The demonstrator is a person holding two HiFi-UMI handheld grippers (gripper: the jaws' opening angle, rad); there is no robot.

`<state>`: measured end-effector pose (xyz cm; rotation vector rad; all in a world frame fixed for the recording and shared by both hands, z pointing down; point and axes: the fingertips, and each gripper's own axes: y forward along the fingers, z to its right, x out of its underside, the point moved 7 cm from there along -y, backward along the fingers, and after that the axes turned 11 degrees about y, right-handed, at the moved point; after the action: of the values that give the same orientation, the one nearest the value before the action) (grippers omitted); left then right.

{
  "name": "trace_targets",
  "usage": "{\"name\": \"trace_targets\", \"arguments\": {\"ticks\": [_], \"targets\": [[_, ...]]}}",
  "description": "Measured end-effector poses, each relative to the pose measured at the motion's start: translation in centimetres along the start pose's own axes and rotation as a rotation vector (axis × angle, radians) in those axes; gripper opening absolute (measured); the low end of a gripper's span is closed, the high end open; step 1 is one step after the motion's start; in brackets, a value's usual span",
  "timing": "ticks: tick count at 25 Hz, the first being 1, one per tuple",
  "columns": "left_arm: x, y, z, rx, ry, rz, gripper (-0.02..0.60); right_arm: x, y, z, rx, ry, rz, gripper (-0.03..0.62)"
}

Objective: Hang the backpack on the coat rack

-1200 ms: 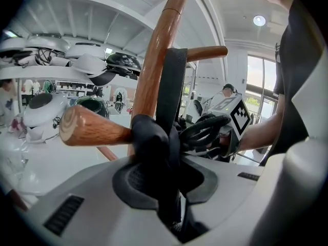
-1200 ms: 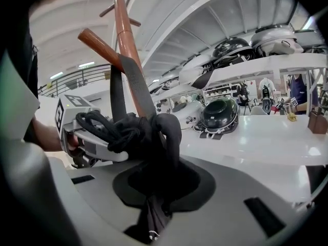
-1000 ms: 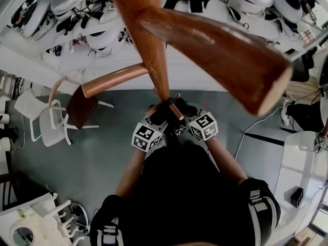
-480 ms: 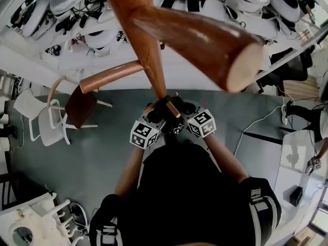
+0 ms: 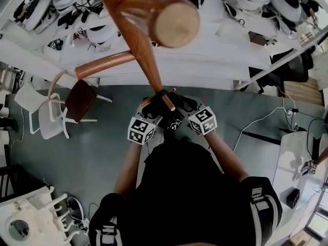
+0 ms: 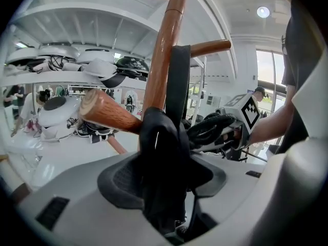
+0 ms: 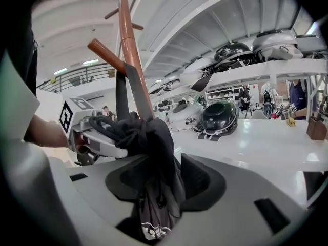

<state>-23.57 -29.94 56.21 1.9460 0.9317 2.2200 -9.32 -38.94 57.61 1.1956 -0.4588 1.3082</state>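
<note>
The black backpack point(image 6: 163, 152) hangs against the wooden coat rack point(image 6: 165, 50), its grey strap point(image 7: 122, 94) looped over a peg point(image 7: 105, 55). My left gripper point(image 6: 164, 174) has its jaws opening, with bunched black fabric loose between the spread pads. The jaws of my right gripper point(image 7: 166, 181) are opening too, and a fold of the backpack point(image 7: 154, 152) droops between them. In the head view both grippers, left point(image 5: 156, 119) and right point(image 5: 178, 118), meet at the rack's pole point(image 5: 148, 70). A black cord lies over the right gripper's body.
Rack pegs point(image 5: 171, 23) jut close to the head camera. White shelves with helmets point(image 7: 219, 117) stand behind the rack. A brown chair point(image 5: 79, 100) and a white chair point(image 5: 43, 119) stand on the grey floor to the left. A white table point(image 5: 294, 158) lies to the right.
The two marker cubes have drawn slightly apart beside the pole. The big near peg now points almost straight at the head camera, further left in view. The backpack stays at the rack.
</note>
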Motion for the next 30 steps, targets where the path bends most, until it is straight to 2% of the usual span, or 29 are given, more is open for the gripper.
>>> {"name": "trace_targets", "arguments": {"ticks": [10, 16, 18, 20, 21, 24, 30], "targets": [[0.6, -2.4, 1.6, -0.120, -0.043, -0.012, 0.230, 1.0, -3.8, 0.0, -0.016, -0.018, 0.024, 0.176], [1.4, -3.8, 3.7, -0.182, -0.080, -0.031, 0.222, 1.8, -6.4, 0.2, 0.000, -0.042, 0.068, 0.078], [1.5, -4.3, 4.6, -0.208, -0.094, -0.026, 0.189, 2.1, -7.1, -0.2, -0.035, -0.071, 0.066, 0.016], [1.5, -4.5, 5.5, -0.231, -0.112, -0.009, 0.158, 2.5, -7.9, -0.7, -0.066, -0.132, 0.065, 0.015], [1.4, -4.6, 6.0, -0.239, -0.120, 0.003, 0.122, 2.8, -8.1, -0.8, -0.075, -0.159, 0.062, 0.015], [1.2, -4.9, 7.7, -0.255, -0.112, 0.037, 0.054, 3.8, -8.9, -1.2, -0.098, -0.174, 0.050, 0.015], [1.2, -4.8, 11.2, -0.248, -0.099, 0.056, 0.037, 5.5, -10.6, -1.0, -0.113, -0.158, 0.028, 0.014]]}}
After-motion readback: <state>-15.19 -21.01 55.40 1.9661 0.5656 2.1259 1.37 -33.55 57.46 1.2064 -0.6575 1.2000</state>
